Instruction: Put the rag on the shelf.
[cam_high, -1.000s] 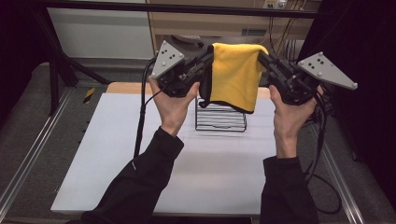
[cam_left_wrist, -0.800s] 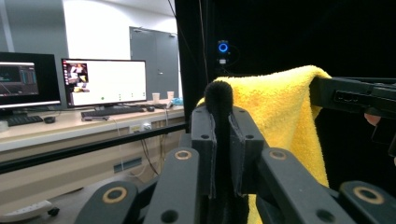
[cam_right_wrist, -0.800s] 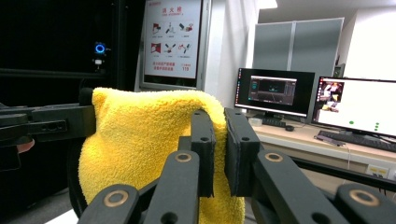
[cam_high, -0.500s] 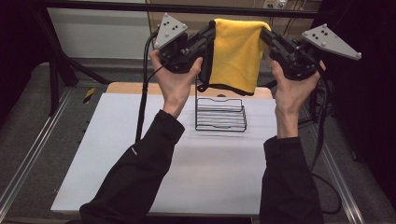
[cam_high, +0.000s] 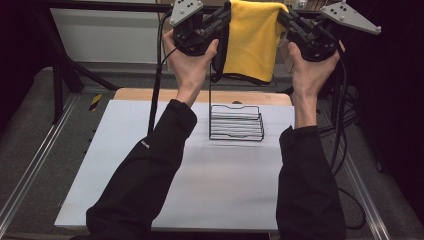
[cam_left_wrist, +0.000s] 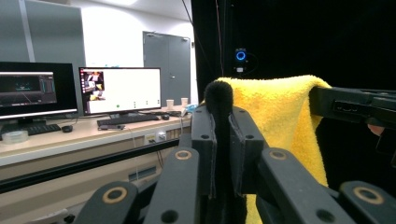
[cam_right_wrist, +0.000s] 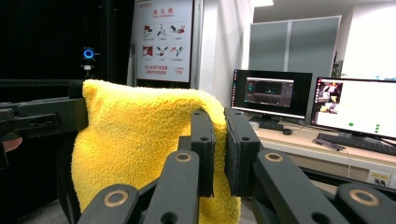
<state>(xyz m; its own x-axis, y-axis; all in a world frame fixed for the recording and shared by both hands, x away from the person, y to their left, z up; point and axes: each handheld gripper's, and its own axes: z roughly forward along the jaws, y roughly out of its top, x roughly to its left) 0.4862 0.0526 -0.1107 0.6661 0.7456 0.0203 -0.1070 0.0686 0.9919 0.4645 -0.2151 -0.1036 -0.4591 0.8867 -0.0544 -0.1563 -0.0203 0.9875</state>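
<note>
Yellow cloth (cam_high: 251, 41) held up high above wire rack (cam_high: 236, 123) on counter (cam_high: 150, 165), L gripper (cam_high: 226, 16) clamped on its dark-edged corner, R gripper (cam_high: 283, 15) clamped on opp. corner

Left gripper (cam_high: 223, 19): black body, grey three-cornered plate with small holes on top, black cable (cam_high: 156, 85) trailed from it. Right gripper (cam_high: 285, 17): black body, matching grey plate, black cable (cam_high: 341, 115). Jaws in both gripper views: black linked bars joined by brass-ringed pivots, flat black pads fixed with small screws. Sleeves (cam_high: 145, 180): black, long, a small pale mark borne on the left one.
</note>
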